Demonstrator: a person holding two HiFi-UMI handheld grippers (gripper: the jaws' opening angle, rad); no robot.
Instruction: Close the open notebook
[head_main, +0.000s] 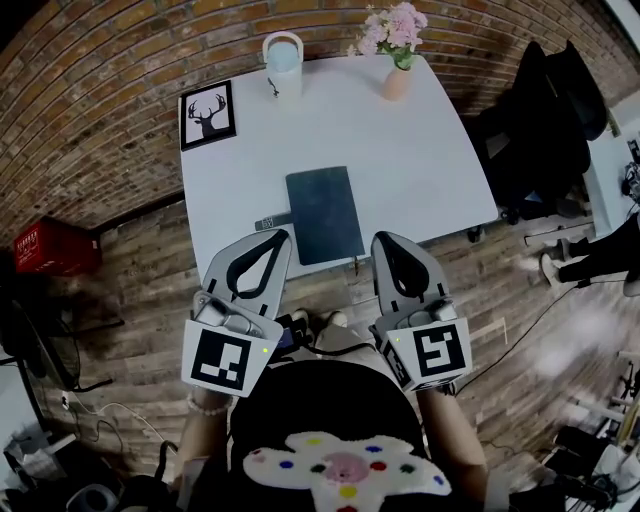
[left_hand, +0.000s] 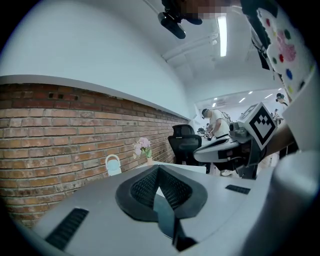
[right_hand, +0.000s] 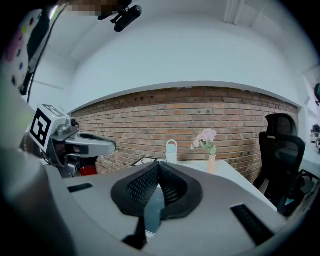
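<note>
A dark blue notebook (head_main: 324, 213) lies closed and flat near the front edge of the white table (head_main: 420, 160). My left gripper (head_main: 280, 237) hovers at the table's front edge, just left of the notebook, jaws shut and empty. My right gripper (head_main: 381, 239) hangs just right of the notebook's near corner, jaws shut with nothing in them. In the left gripper view the shut tips (left_hand: 158, 168) meet with a sliver of notebook (left_hand: 164, 212) below them. The right gripper view shows the tips (right_hand: 159, 164) closed above the notebook (right_hand: 152, 205).
A framed deer picture (head_main: 208, 114), a white-and-blue lamp (head_main: 283, 62) and a pink vase of flowers (head_main: 396, 45) stand at the table's back. A small black tag (head_main: 272, 221) lies left of the notebook. A black office chair (head_main: 540, 120) stands on the right, a red crate (head_main: 52, 247) on the left.
</note>
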